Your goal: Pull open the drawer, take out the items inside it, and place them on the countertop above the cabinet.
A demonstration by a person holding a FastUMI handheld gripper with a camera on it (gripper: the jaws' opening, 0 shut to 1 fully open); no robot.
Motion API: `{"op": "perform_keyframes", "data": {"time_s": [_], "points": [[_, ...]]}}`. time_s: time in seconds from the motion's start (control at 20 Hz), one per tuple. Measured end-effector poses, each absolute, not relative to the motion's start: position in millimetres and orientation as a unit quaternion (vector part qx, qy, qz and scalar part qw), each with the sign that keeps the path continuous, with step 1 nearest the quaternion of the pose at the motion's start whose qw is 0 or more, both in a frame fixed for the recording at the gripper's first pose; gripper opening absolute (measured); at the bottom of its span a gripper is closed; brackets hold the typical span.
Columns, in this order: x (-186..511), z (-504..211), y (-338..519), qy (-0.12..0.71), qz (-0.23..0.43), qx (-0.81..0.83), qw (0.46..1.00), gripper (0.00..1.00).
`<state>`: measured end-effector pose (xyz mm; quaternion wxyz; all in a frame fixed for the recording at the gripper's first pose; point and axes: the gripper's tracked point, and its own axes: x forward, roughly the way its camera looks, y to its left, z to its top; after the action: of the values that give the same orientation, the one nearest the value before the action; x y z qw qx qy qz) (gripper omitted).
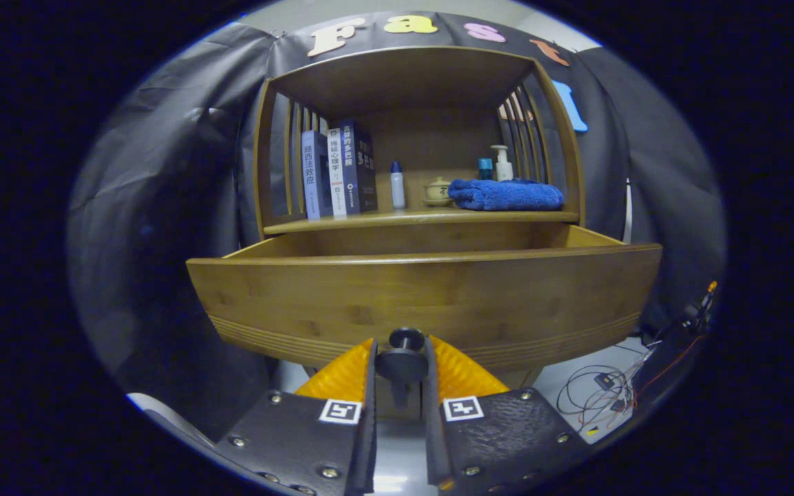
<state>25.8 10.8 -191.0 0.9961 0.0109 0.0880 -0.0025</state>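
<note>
We are looking along the tool (402,358) at a wooden cabinet (419,76) standing against the dark cloth wall of the booth. The tool is pinching the dark round knob (402,359) on the drawer (424,303), with one finger pressing on each side of the knob. The drawer is standing pulled out toward us, its wide front panel filling the space just beyond the fingers (342,379). We are seeing its side walls running back into the cabinet, but from this low angle the front panel is hiding the inside, so we cannot tell what is lying in it.

Above the drawer, the tabletop (369,220) of the cabinet is carrying several things under the upper shelf. On the left side, a few books (339,172) are standing upright, leaning against the slatted side. Just beside them a small white bottle with a blue cap (397,184) is standing upright. Near it a small lidded pot (438,191) is resting, touching or nearly touching a folded blue towel (506,194) on the right. Behind the towel a white pump bottle (503,164) and a blue-topped container (484,168) are standing side by side.

Down to the right of the cabinet, loose cables (597,396) are lying tangled on the pale floor (576,379).
</note>
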Motion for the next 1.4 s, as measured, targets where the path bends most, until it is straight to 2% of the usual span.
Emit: {"op": "perform_keyframes", "data": {"time_s": [0.45, 0.6, 1.1, 1.35, 1.4], "points": [[28, -191, 13, 0.096, -0.017, 0.006, 0.995, 0.29], [28, -188, 18, 0.109, -0.010, -0.014, 0.994, 0.38], [7, -120, 6, 0.126, -0.035, 0.089, 0.987, 0.94], [7, -69, 2, 0.109, -0.043, 0.059, 0.991, 0.94], [9, -56, 3, 0.106, -0.042, 0.058, 0.992, 0.99]]}}
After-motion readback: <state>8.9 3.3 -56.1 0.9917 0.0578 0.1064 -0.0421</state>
